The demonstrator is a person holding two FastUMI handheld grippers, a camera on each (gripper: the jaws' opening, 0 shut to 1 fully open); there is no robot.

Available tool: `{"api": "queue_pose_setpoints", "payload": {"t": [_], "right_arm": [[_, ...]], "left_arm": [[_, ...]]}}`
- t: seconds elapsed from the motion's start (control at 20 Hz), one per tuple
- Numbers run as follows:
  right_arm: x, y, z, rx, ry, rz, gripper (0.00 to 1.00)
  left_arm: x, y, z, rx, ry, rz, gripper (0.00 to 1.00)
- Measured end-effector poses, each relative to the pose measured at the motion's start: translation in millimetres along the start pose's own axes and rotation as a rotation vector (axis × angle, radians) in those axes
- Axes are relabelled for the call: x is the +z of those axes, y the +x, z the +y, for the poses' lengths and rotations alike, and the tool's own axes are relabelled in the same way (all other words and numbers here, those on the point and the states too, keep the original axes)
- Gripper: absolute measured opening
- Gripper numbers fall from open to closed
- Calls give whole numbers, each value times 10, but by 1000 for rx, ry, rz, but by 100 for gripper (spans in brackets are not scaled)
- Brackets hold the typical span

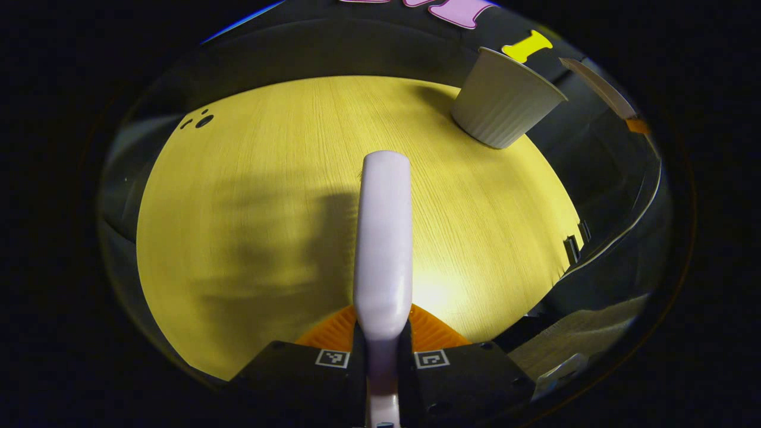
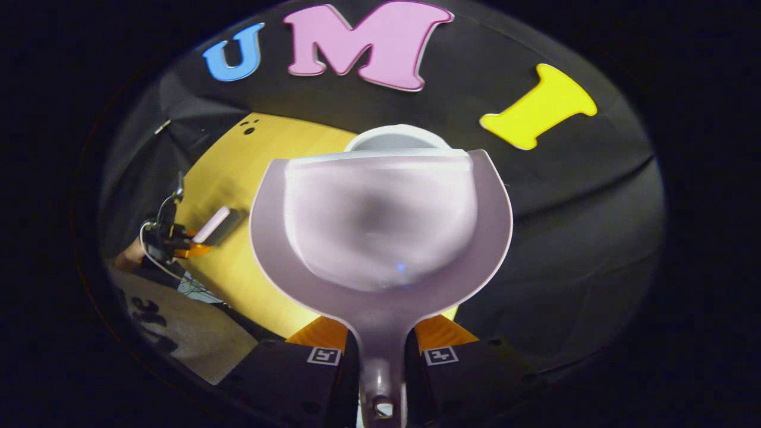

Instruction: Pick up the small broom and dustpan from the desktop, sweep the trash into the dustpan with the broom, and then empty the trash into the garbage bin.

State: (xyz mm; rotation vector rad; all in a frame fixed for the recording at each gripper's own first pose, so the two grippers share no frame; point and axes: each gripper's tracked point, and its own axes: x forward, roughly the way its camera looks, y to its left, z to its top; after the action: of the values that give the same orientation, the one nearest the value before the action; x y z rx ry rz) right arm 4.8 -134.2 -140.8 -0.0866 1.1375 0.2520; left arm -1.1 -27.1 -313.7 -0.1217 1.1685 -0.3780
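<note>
Both grippers clamped on their tools.
The left gripper grips the pale broom above the desk; the right gripper grips the dustpan handle, pan before the far bin.

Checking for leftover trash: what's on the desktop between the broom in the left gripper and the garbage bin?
Bare wood. In the left gripper view, the desktop between the broom and the garbage bin carries no trash, just shadow.
</note>
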Motion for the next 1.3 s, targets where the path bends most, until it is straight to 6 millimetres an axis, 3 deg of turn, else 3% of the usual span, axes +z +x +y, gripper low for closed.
{"api": "queue_pose_setpoints", "payload": {"t": [0.2, 0.45, 0.6, 0.9, 1.05, 1.3], "right_arm": [[-437, 304, 740, 99, 24, 20, 36], [-996, 1034, 1493, 176, 56, 107, 36], [-1169, 1381, 1615, 160, 27, 150, 36], [-1090, 2095, 1830, 156, 44, 126, 36], [-1113, 2283, 1799, 133, 53, 129, 34], [-1115, 2430, 1823, 141, 99, 136, 36]], "left_arm": [[5, 5, 24, 41, 21, -1, 25], [7, 101, 77, 93, 38, -8, 26], [-5, 111, 134, 136, 81, -12, 25], [-11, 114, 163, 167, 93, -1, 26], [5, 79, 146, 185, 83, 9, 27], [31, 77, 168, 205, 80, 11, 31]]}}
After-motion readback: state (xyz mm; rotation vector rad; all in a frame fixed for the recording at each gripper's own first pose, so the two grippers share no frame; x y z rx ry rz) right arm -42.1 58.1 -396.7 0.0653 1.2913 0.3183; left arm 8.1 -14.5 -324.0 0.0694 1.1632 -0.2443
